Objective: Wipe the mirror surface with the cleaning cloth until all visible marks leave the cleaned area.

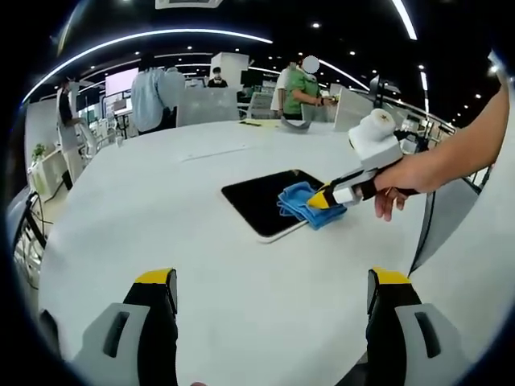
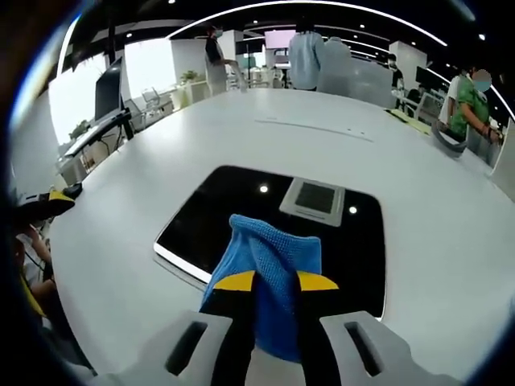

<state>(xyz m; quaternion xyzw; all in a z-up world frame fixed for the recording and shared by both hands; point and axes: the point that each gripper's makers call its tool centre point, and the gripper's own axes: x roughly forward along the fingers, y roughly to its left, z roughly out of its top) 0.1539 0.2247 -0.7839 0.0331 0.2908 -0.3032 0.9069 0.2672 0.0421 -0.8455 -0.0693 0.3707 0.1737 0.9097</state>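
My right hand-held gripper (image 2: pixel 276 281) grasps the blue cloth (image 2: pixel 272 261) on the mirror (image 2: pixel 241 205) ahead; my left hand-held gripper (image 1: pixel 273 281) hangs released.

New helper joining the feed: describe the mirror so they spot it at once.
On the big white table lies a flat dark mirror with rounded corners. A blue cloth, pinched by the right gripper, rests on its edge; nothing else there is dark and glossy.
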